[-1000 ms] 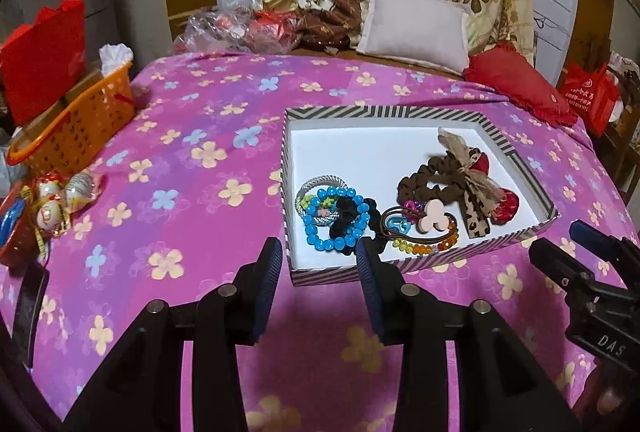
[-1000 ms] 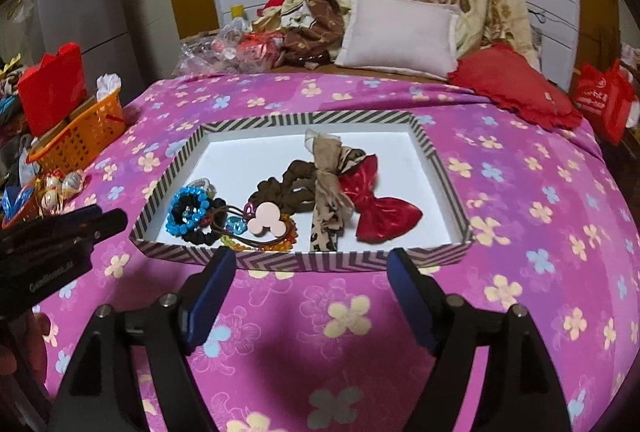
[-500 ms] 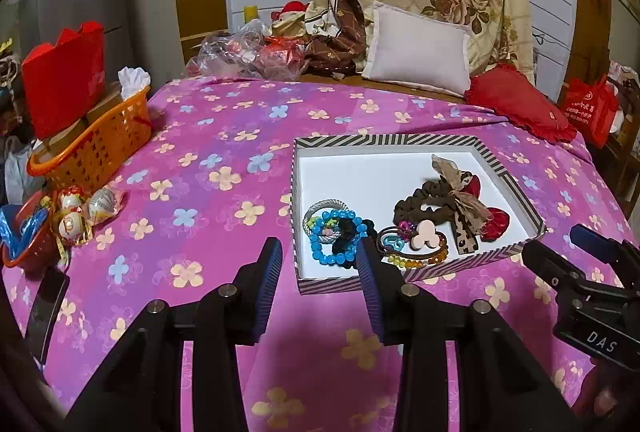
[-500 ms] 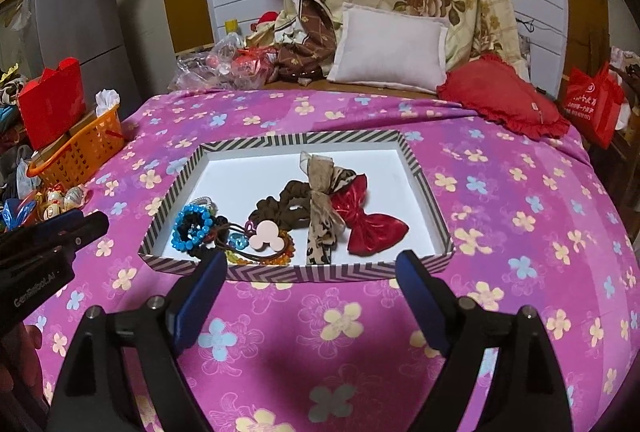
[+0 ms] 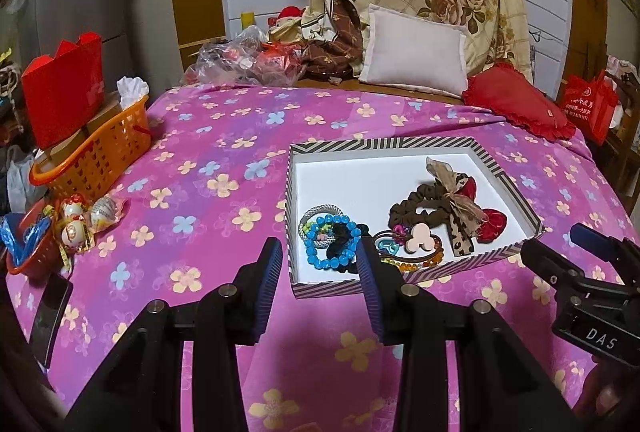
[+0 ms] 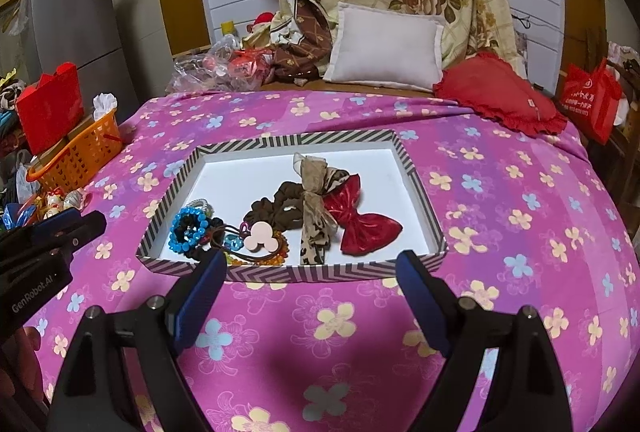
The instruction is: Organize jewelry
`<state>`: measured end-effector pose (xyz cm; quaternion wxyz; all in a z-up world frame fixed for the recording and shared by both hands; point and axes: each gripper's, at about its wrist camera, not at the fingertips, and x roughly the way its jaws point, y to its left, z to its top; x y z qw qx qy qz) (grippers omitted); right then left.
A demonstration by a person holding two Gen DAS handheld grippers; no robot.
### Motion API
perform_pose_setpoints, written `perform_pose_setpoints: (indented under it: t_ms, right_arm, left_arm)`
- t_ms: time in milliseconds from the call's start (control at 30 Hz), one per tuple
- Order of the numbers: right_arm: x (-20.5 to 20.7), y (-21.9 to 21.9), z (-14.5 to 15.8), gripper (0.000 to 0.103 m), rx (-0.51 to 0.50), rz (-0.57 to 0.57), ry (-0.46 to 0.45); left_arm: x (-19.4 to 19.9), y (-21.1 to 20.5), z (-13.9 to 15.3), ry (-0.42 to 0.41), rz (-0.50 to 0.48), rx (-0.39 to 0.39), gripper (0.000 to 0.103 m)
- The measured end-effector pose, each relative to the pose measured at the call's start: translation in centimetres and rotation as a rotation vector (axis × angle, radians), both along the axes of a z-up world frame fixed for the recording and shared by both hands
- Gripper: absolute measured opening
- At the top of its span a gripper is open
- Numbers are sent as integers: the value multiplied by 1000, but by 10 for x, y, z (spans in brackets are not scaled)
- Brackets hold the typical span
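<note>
Your left gripper (image 5: 318, 270) hovers just short of the near left corner of the striped box lid (image 5: 404, 145), its ribbed blue pads set moderately apart and holding nothing. Your right gripper (image 6: 310, 286) hangs before the lid's near wall with its pads spread wide, also empty.

The lid is a shallow rectangular cardboard tray with a grey-and-white chevron rim and a smooth white floor, lying flat on the pink flower-print bedspread (image 6: 500, 192). All the jewelry sits inside it, crowded toward the near side: a glossy blue bead bracelet (image 5: 330, 240) overlapping a silvery woven ring (image 5: 320, 212) and a black fabric hair tie (image 5: 340, 236) at the near left; a pale pink mouse-shaped clip (image 6: 260, 234) on tangled cords and amber beads in the middle; a ruffled brown scrunchie (image 6: 280, 208), a gauzy tan leopard-print ribbon (image 6: 314, 204) and a shiny red satin bow (image 6: 360, 222) to the right.
</note>
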<state>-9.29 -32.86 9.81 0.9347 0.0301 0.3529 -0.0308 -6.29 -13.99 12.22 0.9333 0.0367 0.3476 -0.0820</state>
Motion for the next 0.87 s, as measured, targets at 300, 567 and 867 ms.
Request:
perform_pose_setpoints:
  t_ms: [300,567,867]
  right_arm:
    - [1,0,-4,89,7,5,8]
    - [1,0,-6,89,8,6,10]
    - [-1,0,-12,89,19,6,18]
  left_arm:
    - [-1,-2,0,5,-12,-5,39]
    - [-1,-3,0,-1,-15,1,39]
    - [-7,-6,2,-48,-47,-8,39]
